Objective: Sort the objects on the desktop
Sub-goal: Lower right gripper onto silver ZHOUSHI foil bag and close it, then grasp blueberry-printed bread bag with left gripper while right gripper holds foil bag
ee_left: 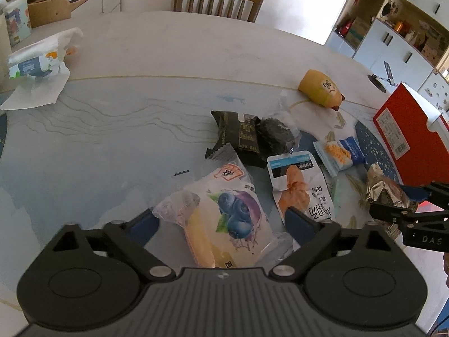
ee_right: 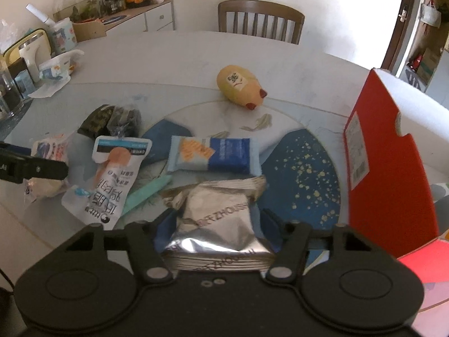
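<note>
A clear packet printed with blueberries, holding a yellow cake, lies between the fingers of my left gripper. The blue pads stand at the wrapper's edges without squeezing it. In the right wrist view a crumpled silver foil packet fills the gap of my right gripper, and both pads sit against its sides. The left wrist view shows that same silver packet at the right gripper's tips. Both grippers point steeply down at the table mat.
A white chicken pouch, a blue-white cracker packet and two black packets lie in a loose pile. A yellow pig toy sits behind them. An open red box stands at the right. A teal stick lies nearby.
</note>
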{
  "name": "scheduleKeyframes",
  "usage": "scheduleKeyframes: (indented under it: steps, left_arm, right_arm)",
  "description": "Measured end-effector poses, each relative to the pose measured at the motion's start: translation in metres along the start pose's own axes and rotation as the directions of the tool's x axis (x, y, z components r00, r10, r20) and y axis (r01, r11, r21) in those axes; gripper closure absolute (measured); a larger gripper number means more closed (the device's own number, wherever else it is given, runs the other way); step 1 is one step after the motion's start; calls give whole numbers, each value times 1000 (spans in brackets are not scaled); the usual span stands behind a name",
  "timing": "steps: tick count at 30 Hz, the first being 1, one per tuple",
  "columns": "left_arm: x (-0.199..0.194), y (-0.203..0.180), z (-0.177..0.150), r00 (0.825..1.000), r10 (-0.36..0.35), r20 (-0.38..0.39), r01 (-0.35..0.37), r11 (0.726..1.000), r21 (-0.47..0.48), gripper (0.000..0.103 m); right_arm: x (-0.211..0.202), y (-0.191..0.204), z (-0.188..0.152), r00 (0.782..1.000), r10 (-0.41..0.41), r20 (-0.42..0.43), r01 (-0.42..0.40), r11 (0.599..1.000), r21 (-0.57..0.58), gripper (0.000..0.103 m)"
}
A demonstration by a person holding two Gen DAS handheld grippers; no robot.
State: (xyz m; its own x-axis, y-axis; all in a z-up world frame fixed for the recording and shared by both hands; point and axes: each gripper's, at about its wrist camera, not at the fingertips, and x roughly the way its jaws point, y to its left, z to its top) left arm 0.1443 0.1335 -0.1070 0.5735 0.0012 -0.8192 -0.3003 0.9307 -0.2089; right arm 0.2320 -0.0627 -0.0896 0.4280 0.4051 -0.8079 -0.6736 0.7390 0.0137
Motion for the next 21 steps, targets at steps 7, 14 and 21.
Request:
scheduleKeyframes:
  steps: [7,14,21]
  left_arm:
    - [0,2,-1,1000,-12,-2,12,1000,-3,30]
    - [-2,2,0,1000,-21,4,21,1000,-13,37]
    - [-7,1,0,999,-36,14,36,999,-16,48]
  right_arm:
    - [-2,3,-1,1000,-10,3,10,1000,-5,47]
    - [-6,1,-1,1000,-27,11,27,999,21,52]
    - [-15,0,-2,999,-46,29,44,998,43,53]
